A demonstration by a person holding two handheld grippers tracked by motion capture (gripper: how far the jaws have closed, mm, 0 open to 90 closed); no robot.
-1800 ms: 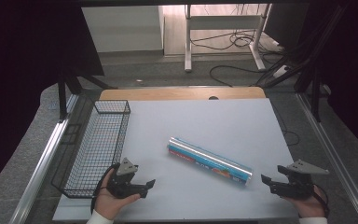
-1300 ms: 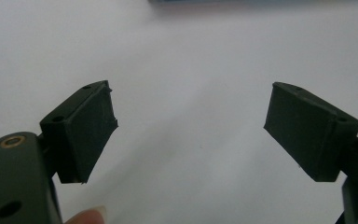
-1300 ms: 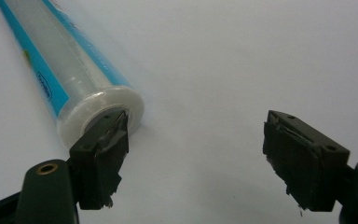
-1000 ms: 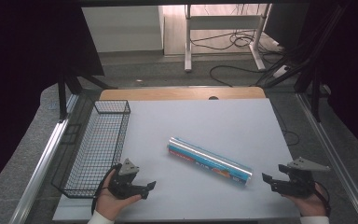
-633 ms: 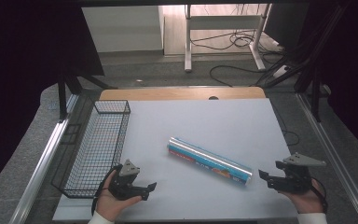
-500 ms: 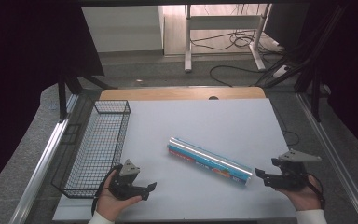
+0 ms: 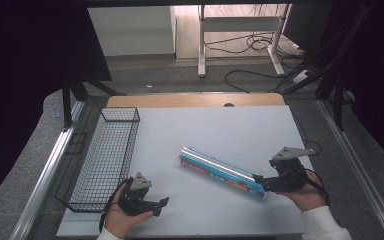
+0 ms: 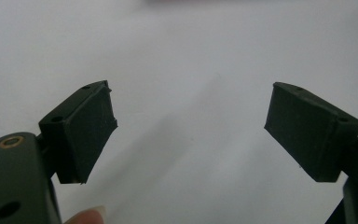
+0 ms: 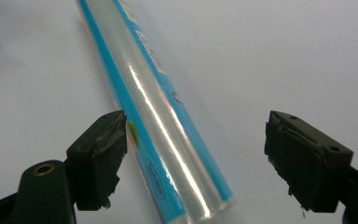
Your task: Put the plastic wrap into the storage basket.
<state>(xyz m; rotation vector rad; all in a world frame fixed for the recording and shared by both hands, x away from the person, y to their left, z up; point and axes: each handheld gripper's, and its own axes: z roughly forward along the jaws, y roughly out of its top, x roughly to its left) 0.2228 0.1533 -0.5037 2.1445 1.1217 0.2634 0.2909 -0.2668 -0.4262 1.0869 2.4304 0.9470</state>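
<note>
You are bringing your right gripper [image 7: 258, 179], jaws just opening and empty, onto the near end of the roll [image 7: 222, 171] lying mid-table, so an end-only pinch risks it pivoting or rolling away.

I see a white tabletop [image 7: 220, 130] with a strip of bare wood along its far edge. A black wire basket [image 7: 105, 160] stands on its left side, lengthwise. A long blue and silver wrapped roll [image 7: 220, 171] lies flat near the middle, slanting from centre toward the near right.
</note>
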